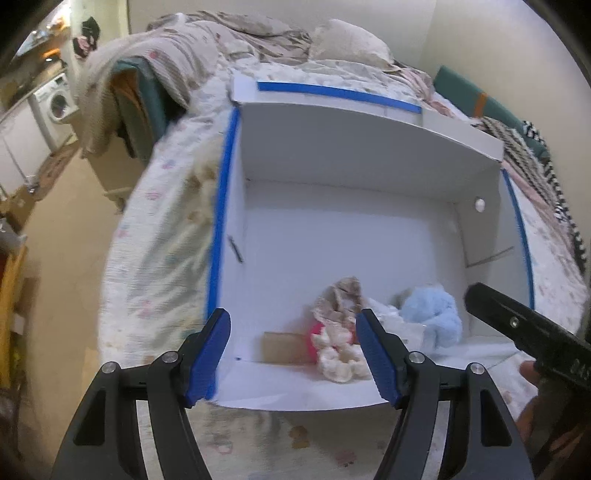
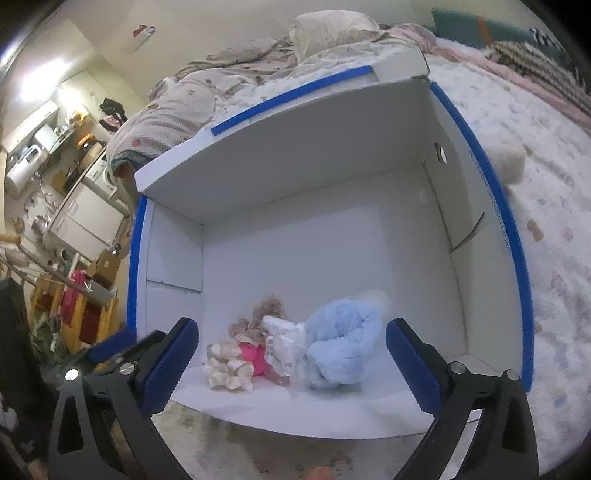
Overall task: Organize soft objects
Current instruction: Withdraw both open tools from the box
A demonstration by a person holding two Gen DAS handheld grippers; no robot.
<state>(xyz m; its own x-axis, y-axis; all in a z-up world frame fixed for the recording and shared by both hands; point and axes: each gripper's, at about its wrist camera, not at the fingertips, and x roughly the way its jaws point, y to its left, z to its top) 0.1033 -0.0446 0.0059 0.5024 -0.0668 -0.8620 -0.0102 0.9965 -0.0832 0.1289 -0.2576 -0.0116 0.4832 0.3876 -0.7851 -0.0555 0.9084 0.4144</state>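
A white cardboard box [image 1: 332, 236] with blue-taped edges lies open on the bed; it also shows in the right wrist view [image 2: 314, 240]. Inside at its near wall lie a light blue plush [image 2: 343, 347], a small doll with a pink dress and cream frills [image 2: 240, 360], and a clear plastic bag [image 2: 284, 343]. The left view shows the blue plush [image 1: 432, 317] and the doll [image 1: 340, 343] too. My left gripper [image 1: 293, 354] is open and empty above the box's near edge. My right gripper [image 2: 291, 365] is open and empty just above the toys.
The bed [image 1: 166, 221] carries a crumpled duvet [image 1: 229, 40] and pillow [image 2: 332, 29] behind the box. A cream soft object [image 2: 509, 162] lies on the bed right of the box. A striped blanket [image 1: 546, 177] lies far right. Floor and kitchen units [image 1: 44, 110] are left.
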